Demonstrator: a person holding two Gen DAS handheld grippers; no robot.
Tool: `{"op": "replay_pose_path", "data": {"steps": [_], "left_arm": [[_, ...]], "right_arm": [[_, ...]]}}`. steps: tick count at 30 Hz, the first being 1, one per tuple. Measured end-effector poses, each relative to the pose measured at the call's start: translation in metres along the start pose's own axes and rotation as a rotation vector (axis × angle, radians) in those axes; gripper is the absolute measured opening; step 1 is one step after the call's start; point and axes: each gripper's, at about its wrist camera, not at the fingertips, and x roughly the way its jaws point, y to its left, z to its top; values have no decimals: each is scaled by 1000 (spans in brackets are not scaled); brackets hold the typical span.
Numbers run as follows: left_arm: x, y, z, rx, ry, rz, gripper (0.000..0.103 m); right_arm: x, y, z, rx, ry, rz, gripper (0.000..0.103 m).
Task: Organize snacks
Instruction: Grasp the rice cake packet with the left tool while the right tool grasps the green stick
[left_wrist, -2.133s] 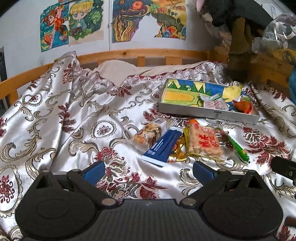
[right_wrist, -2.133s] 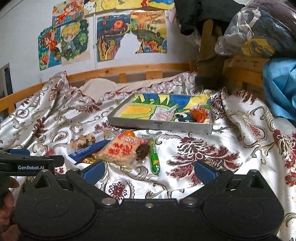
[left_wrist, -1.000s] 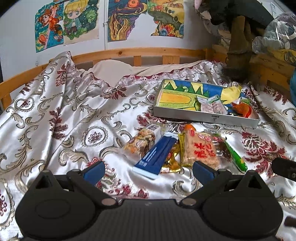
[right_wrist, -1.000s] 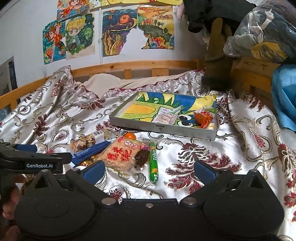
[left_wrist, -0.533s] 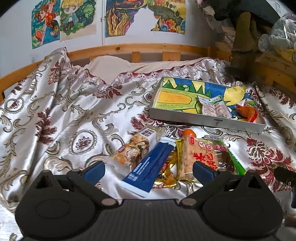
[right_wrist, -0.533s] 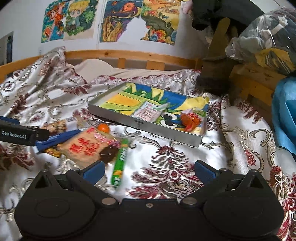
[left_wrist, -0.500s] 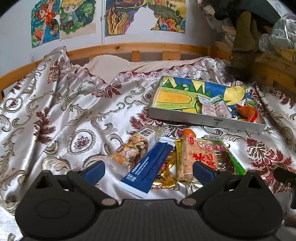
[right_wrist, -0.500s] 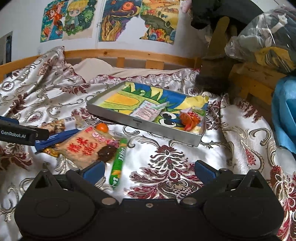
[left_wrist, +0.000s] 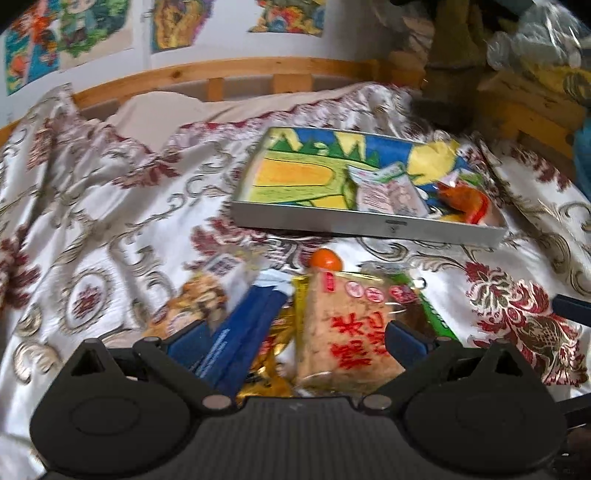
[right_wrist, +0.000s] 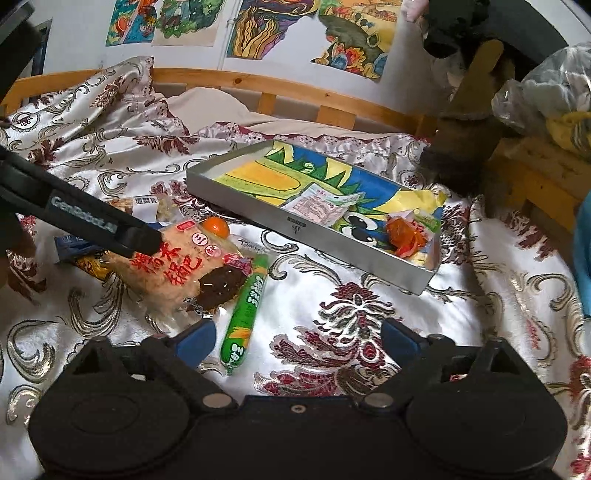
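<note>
Over on the left, the bedspread (right_wrist: 369, 314) lies rumpled against the wooden rail (right_wrist: 258, 83), drawings (right_wrist: 280, 29) taped to the wall above. On the cloth, the snack pile: a nut bar (left_wrist: 195, 299) furthest left, the blue pack (left_wrist: 243, 332) beside it, a gold wrapper (left_wrist: 273, 354) tucked under. The left gripper (left_wrist: 295, 338) hangs right over them, jaws spread wide, blue pack and rice cake (left_wrist: 347, 325) both lying between its fingers, pads pressing on neither. In the right view one left finger (right_wrist: 92, 225) crosses the rice cake's top corner. A small orange (right_wrist: 216, 226) sits just behind the cake, the green sausage (right_wrist: 245, 310) along its right edge. The right gripper (right_wrist: 295, 338) has its jaws just closing a touch yet released and wide, the sausage's near end between them, untouched. Further right, the tray (right_wrist: 295, 225) sits apart from the pile, holding a pale sachet (right_wrist: 319, 205) and an orange packet (right_wrist: 404, 236). Far right, bags (right_wrist: 546, 88) heap on a wooden frame.
</note>
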Motion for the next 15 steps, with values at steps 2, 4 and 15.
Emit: {"op": "replay_pose_path", "data": {"steps": [2, 4, 15], "left_arm": [[6, -5, 2, 26, 9, -22, 103], [11, -11, 4, 55, 18, -29, 103], [30, -22, 2, 147, 63, -22, 102]], "right_arm": [[6, -1, -1, 14, 11, 24, 87], [13, 0, -2, 13, 24, 36, 83], [43, 3, -1, 8, 69, 80, 39]]}}
